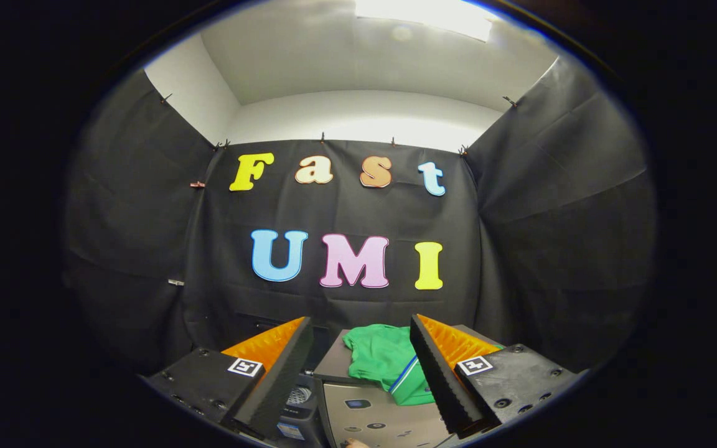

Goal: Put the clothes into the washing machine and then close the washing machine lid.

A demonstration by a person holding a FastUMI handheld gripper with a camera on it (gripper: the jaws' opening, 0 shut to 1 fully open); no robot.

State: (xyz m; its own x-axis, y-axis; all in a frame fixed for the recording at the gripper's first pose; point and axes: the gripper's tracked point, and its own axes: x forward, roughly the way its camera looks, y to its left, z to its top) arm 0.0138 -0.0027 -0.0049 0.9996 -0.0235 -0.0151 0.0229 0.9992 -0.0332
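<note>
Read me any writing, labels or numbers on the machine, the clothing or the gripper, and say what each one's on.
Nothing reads as text.
Square marker tag on the open gripper: a pattern, no words.
Washing machine panel: small marks, too blurred to read.
Sticker beside the panel: too small to read.
Green garment just ahead of the fingers: no print visible.

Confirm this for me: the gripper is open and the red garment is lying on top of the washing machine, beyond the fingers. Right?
Not quite: the garment is green, not red, as the gripper view shows. The rest holds: the gripper is open, its fingers spread with nothing between them pressed, and the garment lies on top of the washing machine, beyond the fingers.
</note>
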